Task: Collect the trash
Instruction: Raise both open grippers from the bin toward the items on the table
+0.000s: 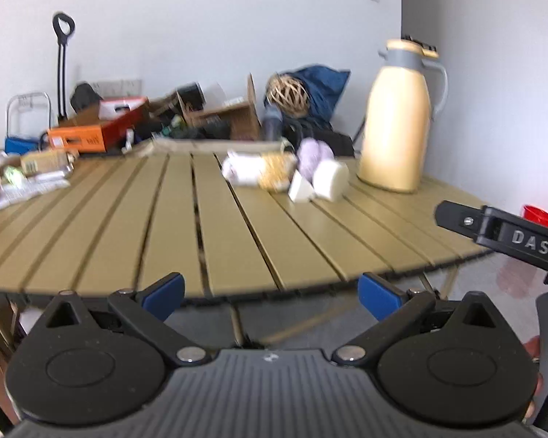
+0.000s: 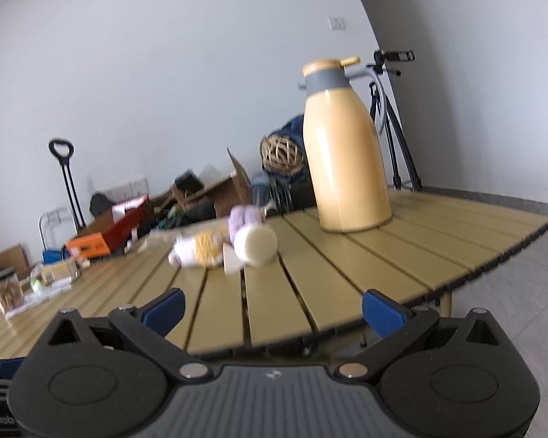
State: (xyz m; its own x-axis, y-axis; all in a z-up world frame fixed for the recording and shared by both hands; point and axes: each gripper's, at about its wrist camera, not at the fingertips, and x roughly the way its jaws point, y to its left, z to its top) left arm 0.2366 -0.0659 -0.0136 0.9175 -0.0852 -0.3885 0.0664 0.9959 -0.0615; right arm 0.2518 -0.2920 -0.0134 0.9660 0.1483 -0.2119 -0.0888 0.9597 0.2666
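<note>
Nothing is picked up yet. The left gripper [image 1: 270,292] and right gripper [image 2: 272,308] hang at the counter's [image 1: 128,226] near edge, jaws wide and empty. The trash pile [image 2: 223,242] lies near the far edge, beside the yellow jug [image 2: 347,153].

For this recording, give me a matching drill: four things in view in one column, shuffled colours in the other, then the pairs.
Things:
1. thermos jug
2. cup beyond the table edge
3. flat box behind the table
4. tool pads

Colours:
A. blue
B. orange
C. pale yellow with a grey collar
D. red

Pairs: 1-C, 2-D, 3-B, 4-A
</note>
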